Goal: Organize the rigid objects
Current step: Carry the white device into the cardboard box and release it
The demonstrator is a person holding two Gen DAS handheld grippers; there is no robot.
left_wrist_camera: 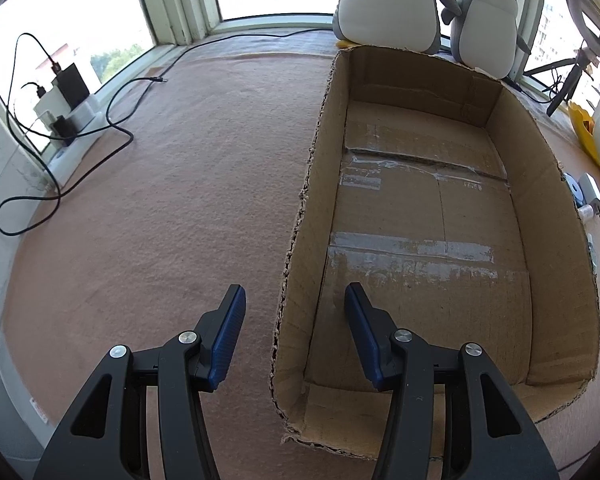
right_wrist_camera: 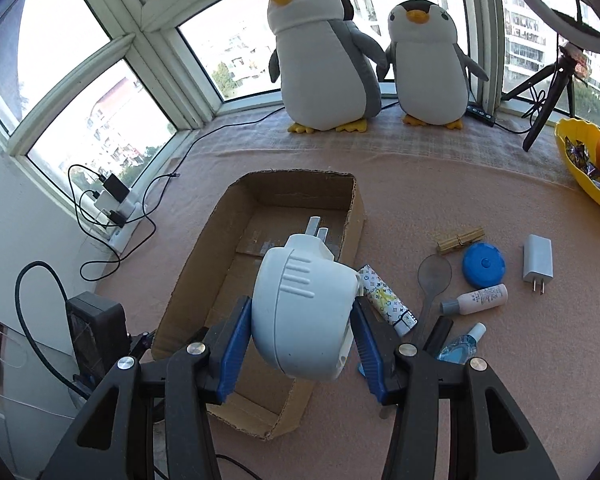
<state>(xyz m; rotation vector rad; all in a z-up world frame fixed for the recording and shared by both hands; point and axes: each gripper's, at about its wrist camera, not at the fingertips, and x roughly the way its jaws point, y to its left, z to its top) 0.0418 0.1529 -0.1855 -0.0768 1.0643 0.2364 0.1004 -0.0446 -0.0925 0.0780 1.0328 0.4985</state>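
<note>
The right gripper (right_wrist_camera: 300, 326) is closed on a rounded white plug-in device (right_wrist_camera: 300, 304), its blue pads pressing the shell's two sides; two metal prongs stick out of the device's far end. It hangs above the near half of the cardboard box (right_wrist_camera: 188, 280), which is open-topped, with torn edges and old tape on its bare floor.

The left gripper (left_wrist_camera: 296, 340) holds nothing; its jaws stand apart over the box's (left_wrist_camera: 300, 240) near left wall.

Right of the box, on the pink cloth (right_wrist_camera: 460, 360), lie a patterned tube (right_wrist_camera: 386, 298), clear spoon (right_wrist_camera: 432, 280), blue round case (right_wrist_camera: 483, 265), white charger (right_wrist_camera: 537, 258), small white bottle (right_wrist_camera: 478, 299) and wooden clips (right_wrist_camera: 458, 239). A yellow bowl (right_wrist_camera: 572, 160) with oranges sits far right.
</note>
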